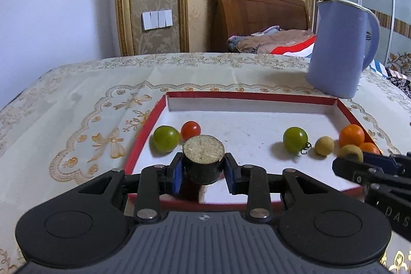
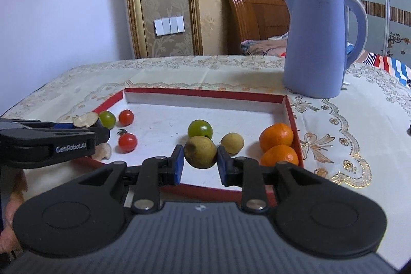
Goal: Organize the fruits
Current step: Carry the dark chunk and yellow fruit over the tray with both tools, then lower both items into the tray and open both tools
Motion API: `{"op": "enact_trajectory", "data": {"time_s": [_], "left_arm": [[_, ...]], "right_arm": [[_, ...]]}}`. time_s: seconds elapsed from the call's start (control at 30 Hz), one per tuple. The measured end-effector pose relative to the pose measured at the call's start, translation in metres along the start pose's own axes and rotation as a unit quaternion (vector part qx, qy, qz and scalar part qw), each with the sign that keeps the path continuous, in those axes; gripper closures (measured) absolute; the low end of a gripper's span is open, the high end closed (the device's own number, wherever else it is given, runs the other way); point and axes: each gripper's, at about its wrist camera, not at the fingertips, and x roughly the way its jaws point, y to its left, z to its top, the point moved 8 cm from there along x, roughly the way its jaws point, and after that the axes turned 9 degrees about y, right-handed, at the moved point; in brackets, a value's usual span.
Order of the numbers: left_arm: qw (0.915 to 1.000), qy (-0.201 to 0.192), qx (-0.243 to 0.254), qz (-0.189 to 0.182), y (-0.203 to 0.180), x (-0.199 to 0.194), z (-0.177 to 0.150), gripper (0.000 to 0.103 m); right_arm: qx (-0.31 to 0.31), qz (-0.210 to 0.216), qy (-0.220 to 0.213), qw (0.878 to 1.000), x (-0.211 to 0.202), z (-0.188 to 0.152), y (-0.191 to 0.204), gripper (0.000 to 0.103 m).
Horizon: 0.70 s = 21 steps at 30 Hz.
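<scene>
While both grippers hang over the red tray [image 2: 291, 117] | left gripper [image 1: 203, 166] clamps a dark cut chunk [image 1: 203, 161] between its pads | right gripper [image 2: 200, 158] clamps a brownish fruit [image 2: 200, 152], oranges [image 2: 276, 136] just to its right.

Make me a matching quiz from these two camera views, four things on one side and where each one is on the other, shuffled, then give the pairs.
Things:
1. dark cut chunk
2. brownish round fruit
3. two oranges
4. blue kettle

Places:
A. on the tablecloth behind the tray
B. between the right gripper's pads
C. in the tray's right front corner
D. between the left gripper's pads

Pairs: 1-D, 2-B, 3-C, 4-A
</scene>
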Motion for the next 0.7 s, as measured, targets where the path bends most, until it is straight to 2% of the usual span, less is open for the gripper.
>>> {"op": "enact_trajectory", "data": {"time_s": [0.5,0.7], "left_arm": [[0.9995,0.019,0.009,0.023,-0.013,0.041,0.021,0.071],[0.9992,0.033,-0.001,0.024,-0.011,0.058,0.022,0.071]], "right_arm": [[-0.01,-0.011,0.06,0.998,0.05,-0.002,0.001,0.077],[-0.01,-0.021,0.058,0.998,0.058,0.002,0.001,0.077]]}}
